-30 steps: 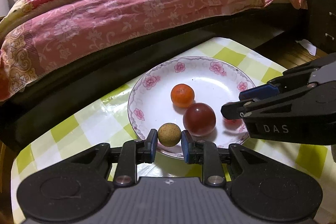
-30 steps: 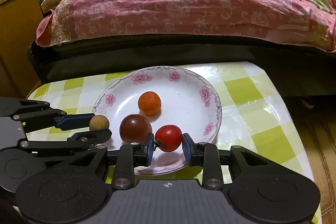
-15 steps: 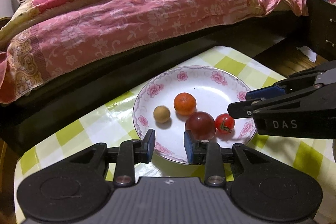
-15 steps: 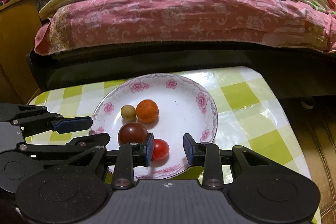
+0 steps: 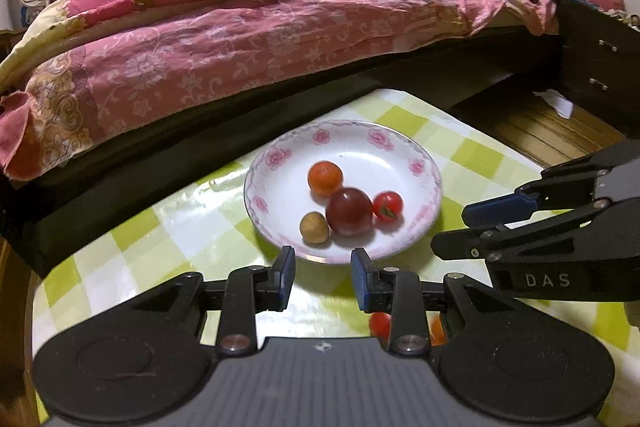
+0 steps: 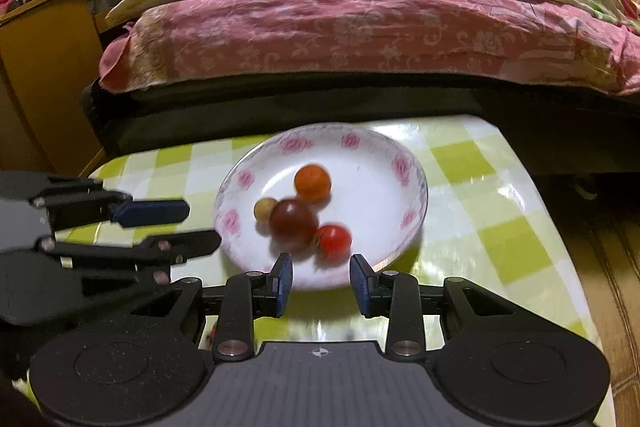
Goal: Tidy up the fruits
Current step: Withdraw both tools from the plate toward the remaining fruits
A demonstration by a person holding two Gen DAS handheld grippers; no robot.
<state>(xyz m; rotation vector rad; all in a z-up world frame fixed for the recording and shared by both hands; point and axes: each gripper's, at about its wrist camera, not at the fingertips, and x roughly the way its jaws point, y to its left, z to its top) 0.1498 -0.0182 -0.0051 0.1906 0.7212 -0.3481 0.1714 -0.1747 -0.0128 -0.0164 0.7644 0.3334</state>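
A flowered white plate (image 5: pixel 424 163) sits on a counter (image 5: pixel 168 227) covered in green-and-white checks, a bed (image 5: pixel 240 27) behind it. Four small fruits cluster on the plate's near half: an orange fruit (image 5: pixel 325 178) farthest back, a dark red fruit (image 5: pixel 349 211) in front of it, a red tomato (image 5: pixel 387 206) and a tan fruit (image 5: pixel 314 227) flanking that. The left claw (image 5: pixel 322 279) and right claw (image 6: pixel 321 279) hover just off the plate's near rim, both spread and empty, seemingly because the fruit now lies gathered together.
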